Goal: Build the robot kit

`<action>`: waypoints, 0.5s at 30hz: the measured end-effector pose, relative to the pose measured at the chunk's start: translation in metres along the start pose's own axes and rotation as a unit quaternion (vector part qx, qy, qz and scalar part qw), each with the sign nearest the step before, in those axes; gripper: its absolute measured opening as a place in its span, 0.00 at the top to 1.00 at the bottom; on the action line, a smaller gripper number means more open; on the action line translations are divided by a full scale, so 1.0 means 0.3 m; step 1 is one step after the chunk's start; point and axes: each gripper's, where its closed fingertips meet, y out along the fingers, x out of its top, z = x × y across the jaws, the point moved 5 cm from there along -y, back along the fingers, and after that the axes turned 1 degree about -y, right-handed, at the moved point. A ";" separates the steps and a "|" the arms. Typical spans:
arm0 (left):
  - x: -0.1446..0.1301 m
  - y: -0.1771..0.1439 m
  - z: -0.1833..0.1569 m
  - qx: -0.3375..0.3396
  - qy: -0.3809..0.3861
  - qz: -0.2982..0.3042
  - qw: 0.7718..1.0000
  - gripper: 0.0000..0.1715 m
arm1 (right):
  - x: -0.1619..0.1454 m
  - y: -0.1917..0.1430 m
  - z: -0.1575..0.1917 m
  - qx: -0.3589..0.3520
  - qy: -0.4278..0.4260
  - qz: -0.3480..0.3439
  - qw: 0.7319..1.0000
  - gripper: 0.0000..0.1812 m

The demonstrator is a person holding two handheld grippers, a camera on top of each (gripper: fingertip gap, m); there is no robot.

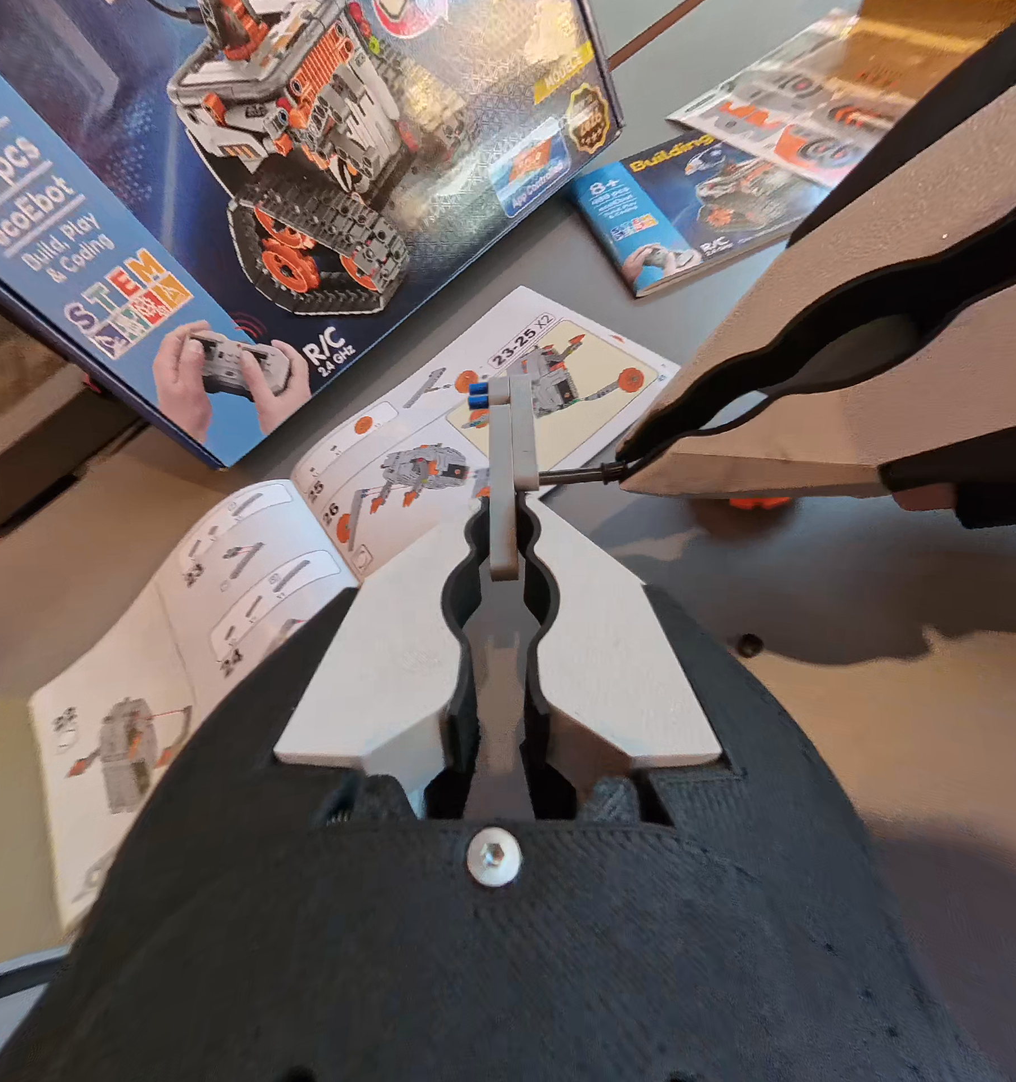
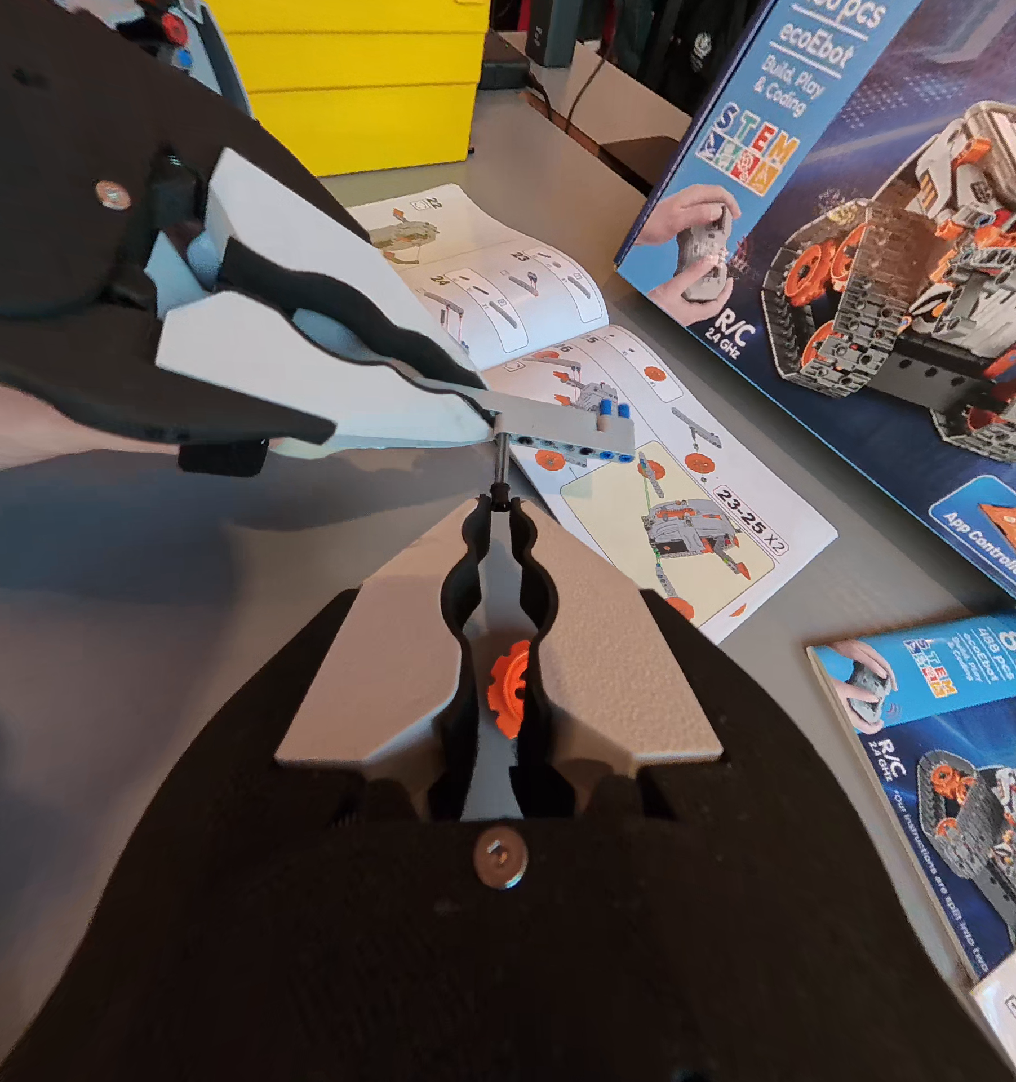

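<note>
Wavy black-padded fingers (image 1: 471,562) around flat grey beams (image 1: 508,462), thin black axle (image 2: 500,468)

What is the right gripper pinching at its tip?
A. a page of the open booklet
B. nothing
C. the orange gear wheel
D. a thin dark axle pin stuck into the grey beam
D: the right gripper is shut on the thin dark axle pin entering the grey beam held by the left gripper.
</note>
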 end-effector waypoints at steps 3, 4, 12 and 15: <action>-0.003 0.012 0.002 0.024 0.025 0.009 0.999 0.96 | -0.006 0.020 -0.005 -0.011 0.011 0.020 1.000 0.97; -0.005 0.015 0.002 0.024 0.022 0.011 0.999 0.96 | -0.007 0.024 -0.006 -0.014 0.015 0.024 1.000 0.97; -0.016 0.020 0.014 -0.014 -0.070 0.015 0.997 0.96 | 0.006 0.028 -0.001 -0.045 -0.007 0.016 0.999 0.98; -0.012 0.014 0.016 -0.007 -0.075 0.010 0.997 0.96 | 0.017 0.033 0.006 -0.058 -0.009 0.015 0.998 0.98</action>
